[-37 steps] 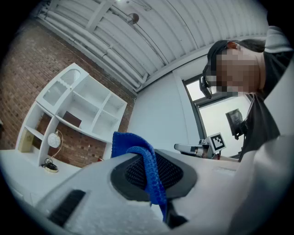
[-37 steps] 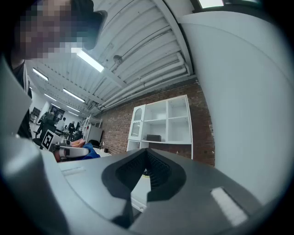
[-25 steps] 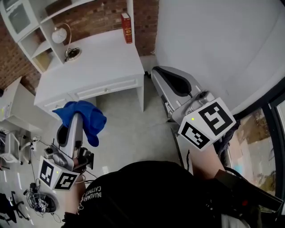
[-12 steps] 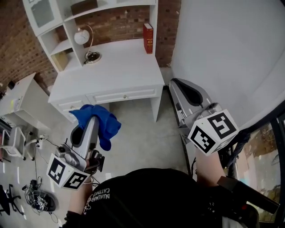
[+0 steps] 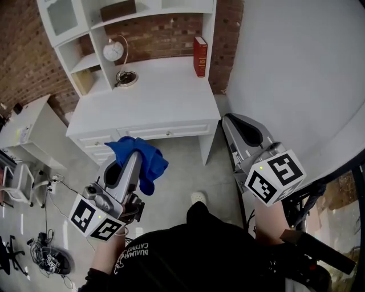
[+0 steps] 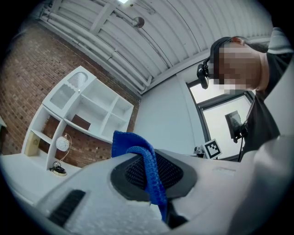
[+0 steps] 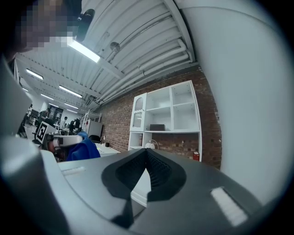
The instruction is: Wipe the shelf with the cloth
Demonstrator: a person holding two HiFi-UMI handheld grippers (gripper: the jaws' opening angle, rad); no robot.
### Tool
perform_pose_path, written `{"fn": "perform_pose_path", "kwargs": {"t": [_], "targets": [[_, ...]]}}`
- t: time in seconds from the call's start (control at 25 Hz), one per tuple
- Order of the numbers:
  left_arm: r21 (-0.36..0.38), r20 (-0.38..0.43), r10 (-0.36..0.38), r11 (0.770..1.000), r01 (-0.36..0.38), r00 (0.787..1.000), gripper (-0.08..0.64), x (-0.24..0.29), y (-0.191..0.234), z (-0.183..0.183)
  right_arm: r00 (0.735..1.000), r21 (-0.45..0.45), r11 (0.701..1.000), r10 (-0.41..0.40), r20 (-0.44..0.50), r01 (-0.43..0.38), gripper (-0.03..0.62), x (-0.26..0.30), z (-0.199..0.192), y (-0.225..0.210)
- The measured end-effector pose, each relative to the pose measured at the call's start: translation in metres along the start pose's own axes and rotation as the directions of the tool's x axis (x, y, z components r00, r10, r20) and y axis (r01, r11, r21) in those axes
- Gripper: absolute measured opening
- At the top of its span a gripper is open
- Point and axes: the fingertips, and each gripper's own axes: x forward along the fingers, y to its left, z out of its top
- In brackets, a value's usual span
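Both claws have come nearer the desk (image 5: 165, 97) as the person steps towards it, and more of the shelf (image 5: 149, 9) above it now shows. The left claw (image 5: 134, 157) is clamped on the blue cloth (image 5: 149, 165), which hangs bunched off its tip, still well short of the shelf (carried forward, ready for the reach). The right claw (image 5: 235, 121) is closed on nothing and sits aside by the wall, probably to stay clear of the wiping

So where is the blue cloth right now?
The blue cloth hangs at lower left in the head view, clamped in the left tongs, over the floor just in front of the white desk.
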Motion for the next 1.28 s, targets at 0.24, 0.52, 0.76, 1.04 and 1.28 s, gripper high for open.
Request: {"fn": "perform_pose_path", "kwargs": {"t": [0.24,0.52,0.76,1.04,1.28], "targets": [[0.035,0.006,0.009,0.999,-0.009,1.000,0.020,0.062,0.032,-0.009,0.999,-0.006,0.999,0.039,0.011,-0.039,0.008,0.048,-0.001,-0.057],[0.057,0.006,0.031,0.998,-0.031,1.000,0.020,0.141,0.081,-0.018,0.995,-0.025,0.995,0.096,0.008,-0.096,0.009,0.116,-0.006,-0.116],[0.025,0.040,0.055,0.998,-0.056,0.998,0.020,0.213,0.111,-0.032,0.988,-0.048,0.987,0.150,-0.028,-0.151,0.008,0.155,-0.015,-0.175],[0.046,0.010,0.117,0.992,-0.117,0.993,0.020,0.266,0.136,-0.051,0.971,-0.069,0.968,0.237,-0.037,-0.240,0.009,0.194,-0.034,-0.219],[0.074,-0.040,0.145,0.987,-0.142,0.989,0.020,0.290,0.151,-0.058,0.950,-0.012,0.950,0.311,-0.032,-0.312,0.009,0.223,-0.044,-0.227]]}}
